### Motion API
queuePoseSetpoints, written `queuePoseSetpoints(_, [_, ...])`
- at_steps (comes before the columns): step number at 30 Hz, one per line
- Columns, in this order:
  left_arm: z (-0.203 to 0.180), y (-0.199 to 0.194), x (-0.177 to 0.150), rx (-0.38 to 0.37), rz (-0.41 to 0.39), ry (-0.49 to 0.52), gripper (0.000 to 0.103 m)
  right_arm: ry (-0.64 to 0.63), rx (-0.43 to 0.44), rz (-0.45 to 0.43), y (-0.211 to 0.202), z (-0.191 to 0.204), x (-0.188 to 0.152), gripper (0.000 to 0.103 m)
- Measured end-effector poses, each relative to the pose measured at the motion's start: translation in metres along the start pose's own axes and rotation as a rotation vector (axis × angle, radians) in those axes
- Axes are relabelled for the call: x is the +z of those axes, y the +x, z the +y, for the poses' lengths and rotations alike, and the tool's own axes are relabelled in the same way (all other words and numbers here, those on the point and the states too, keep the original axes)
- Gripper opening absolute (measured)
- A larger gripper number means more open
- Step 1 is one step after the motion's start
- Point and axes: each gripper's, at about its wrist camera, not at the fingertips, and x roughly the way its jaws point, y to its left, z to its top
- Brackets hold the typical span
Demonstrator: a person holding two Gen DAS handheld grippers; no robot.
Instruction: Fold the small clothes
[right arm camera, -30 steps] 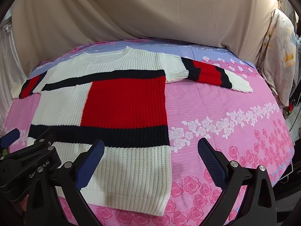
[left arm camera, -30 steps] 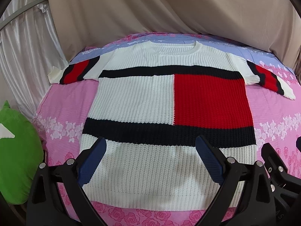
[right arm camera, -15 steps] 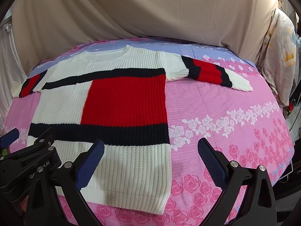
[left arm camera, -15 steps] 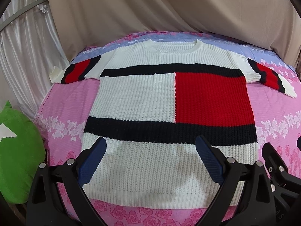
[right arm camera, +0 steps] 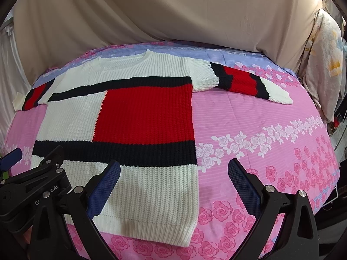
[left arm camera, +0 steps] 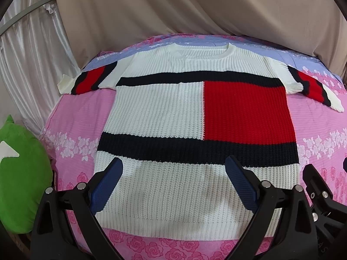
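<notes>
Nearest the lens, along the bottom of the left wrist view, the left gripper (left arm camera: 174, 186) hangs with its blue-padded fingers (left arm camera: 106, 186) spread wide and nothing between them, poised above the white lower band of the sweater (left arm camera: 195, 117), seemingly so that either side of the hem is within easy reach. At the bottom of the right wrist view the right gripper (right arm camera: 174, 186) is likewise wide apart and empty; its left pad sits over the sweater's lower right part while its right pad is over bare bedspread (right arm camera: 271, 130), so it straddles the garment's side edge, a sensible place from which to take that edge or go for the sleeve. Just beyond, the ribbed hem (left arm camera: 184, 223) lies flat and square near the front edge of the bed, and the body, with its black bands and red block, spreads smooth through the middle of the frame, laid face up so fold lines are easy to judge. Farther up, the right sleeve (right arm camera: 245, 82) stretches toward the upper right and the left sleeve (left arm camera: 86, 82) toward the upper left, both fully extended; nothing looks folded yet. At the left edge a green cushion (left arm camera: 21, 177) sits off the bed, and beige draped fabric (left arm camera: 195, 6) closes the background.
</notes>
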Motion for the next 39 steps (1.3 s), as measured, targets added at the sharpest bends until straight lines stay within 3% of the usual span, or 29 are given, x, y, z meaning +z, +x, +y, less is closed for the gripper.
queuePoseSetpoints(39, [-0.0064,0.0096,0.0029,0.014,0.024,0.011,0.092,-0.002,0.001,0.026,0.0095,0.0017,0.0005,0.098])
